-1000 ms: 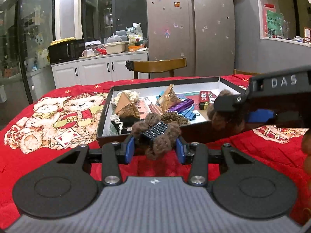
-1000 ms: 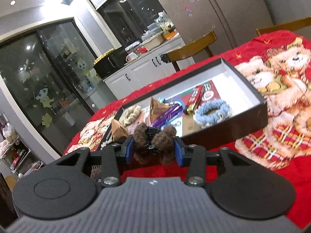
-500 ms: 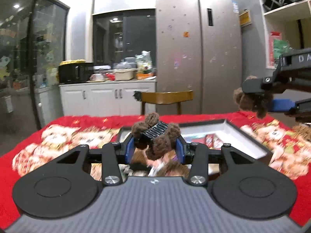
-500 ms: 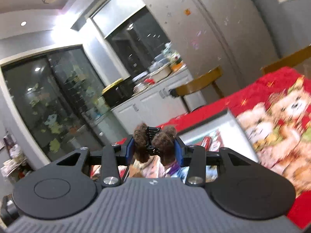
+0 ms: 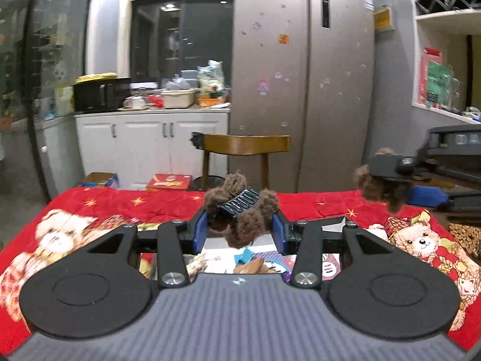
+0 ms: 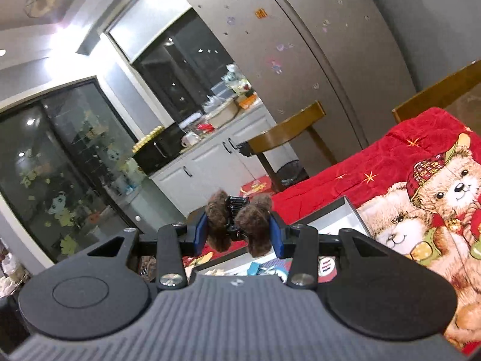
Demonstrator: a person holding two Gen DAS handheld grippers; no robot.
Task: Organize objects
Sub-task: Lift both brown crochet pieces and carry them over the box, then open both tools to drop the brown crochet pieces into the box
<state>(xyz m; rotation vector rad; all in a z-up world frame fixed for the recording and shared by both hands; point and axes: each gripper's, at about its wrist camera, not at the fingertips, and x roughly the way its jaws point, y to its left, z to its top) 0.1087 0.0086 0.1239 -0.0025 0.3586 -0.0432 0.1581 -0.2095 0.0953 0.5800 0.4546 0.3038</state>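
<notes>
My left gripper (image 5: pixel 240 228) is shut on a brown fluffy hair claw clip (image 5: pixel 242 210) with black teeth, held in the air above the box. My right gripper (image 6: pixel 239 231) is shut on a second brown fluffy claw clip (image 6: pixel 240 222). In the left wrist view that right gripper (image 5: pixel 399 192) shows at the right edge with its clip (image 5: pixel 375 186). Below both grippers lies a dark-sided box with a white inside (image 6: pixel 345 213), partly hidden by the gripper bodies, with small items (image 5: pixel 249 258) in it.
The box rests on a red bear-print cloth (image 5: pixel 90 207) over a table. A wooden chair (image 5: pixel 243 147) stands at the far edge, with another chair back (image 6: pixel 445 93) at the right. Behind are white cabinets (image 5: pixel 144 144), a cluttered counter and a large fridge (image 5: pixel 300 75).
Both grippers have risen well above the box, each still holding its fluffy clip. The box has dropped low in both views and is now mostly hidden behind the gripper bodies.
</notes>
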